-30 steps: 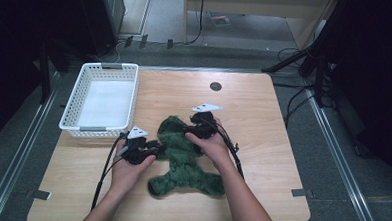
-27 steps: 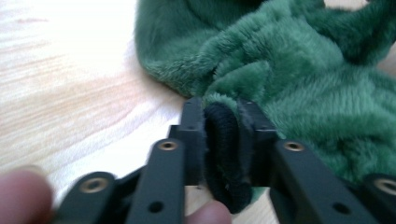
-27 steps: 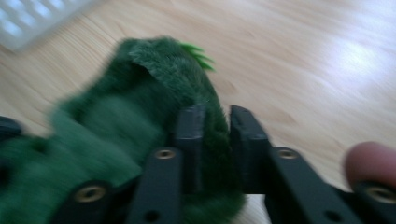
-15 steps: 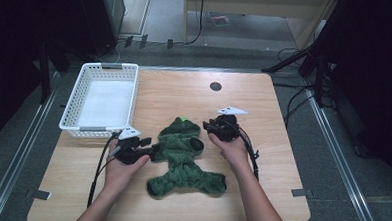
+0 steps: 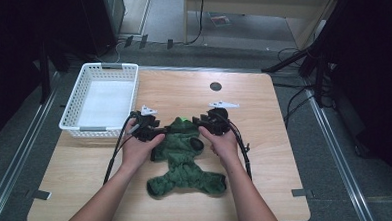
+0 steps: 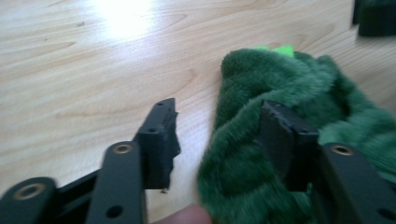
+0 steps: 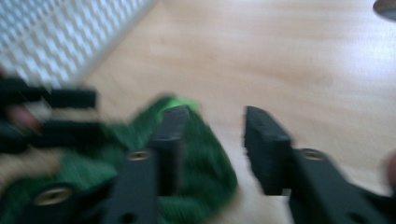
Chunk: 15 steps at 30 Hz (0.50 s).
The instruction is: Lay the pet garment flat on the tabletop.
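While both gape wide, left tongs [image 6: 217, 133] and right tongs [image 7: 212, 144] straddle the green garment's [image 5: 183, 156] edges

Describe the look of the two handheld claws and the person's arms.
Both the left claw and right claw are black, each with two blocky black jaws on arms with brass-coloured rivets. Each carries a grey three-cornered plate on top and trails a black cable. The forearms are bare, with no sleeves in sight.
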{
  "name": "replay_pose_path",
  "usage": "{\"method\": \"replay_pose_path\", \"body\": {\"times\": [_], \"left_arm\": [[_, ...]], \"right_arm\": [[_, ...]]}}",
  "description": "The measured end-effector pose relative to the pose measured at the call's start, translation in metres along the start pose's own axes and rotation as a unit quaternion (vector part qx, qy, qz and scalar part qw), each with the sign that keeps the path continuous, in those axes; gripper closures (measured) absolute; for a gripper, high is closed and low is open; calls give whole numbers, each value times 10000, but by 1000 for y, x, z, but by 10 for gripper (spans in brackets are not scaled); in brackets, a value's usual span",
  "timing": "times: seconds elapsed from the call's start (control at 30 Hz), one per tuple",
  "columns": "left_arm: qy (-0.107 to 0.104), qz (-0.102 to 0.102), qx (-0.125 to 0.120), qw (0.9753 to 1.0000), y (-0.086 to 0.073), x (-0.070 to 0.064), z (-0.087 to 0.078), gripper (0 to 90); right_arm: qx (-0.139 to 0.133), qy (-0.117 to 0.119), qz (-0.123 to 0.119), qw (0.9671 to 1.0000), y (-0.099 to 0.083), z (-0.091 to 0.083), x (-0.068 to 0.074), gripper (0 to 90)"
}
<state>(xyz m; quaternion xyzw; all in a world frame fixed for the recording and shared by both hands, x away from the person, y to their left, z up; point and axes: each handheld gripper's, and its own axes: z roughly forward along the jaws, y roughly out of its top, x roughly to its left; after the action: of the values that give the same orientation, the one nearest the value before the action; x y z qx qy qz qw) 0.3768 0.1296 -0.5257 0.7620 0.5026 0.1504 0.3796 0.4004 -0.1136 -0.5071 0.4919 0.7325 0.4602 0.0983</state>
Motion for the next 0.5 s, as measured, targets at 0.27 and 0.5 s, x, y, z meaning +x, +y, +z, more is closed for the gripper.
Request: {"method": "replay_pose_path", "body": {"times": [0.27, 0.5], "left_arm": [[215, 3, 314, 9993, 1, 4, 15, 854], [212, -327, 311, 9988, 1, 14, 14, 766]], "right_arm": [[561, -39, -259, 9981, 0, 33, 16, 684], [1047, 101, -850, 9908, -15, 39, 31, 637]]}}
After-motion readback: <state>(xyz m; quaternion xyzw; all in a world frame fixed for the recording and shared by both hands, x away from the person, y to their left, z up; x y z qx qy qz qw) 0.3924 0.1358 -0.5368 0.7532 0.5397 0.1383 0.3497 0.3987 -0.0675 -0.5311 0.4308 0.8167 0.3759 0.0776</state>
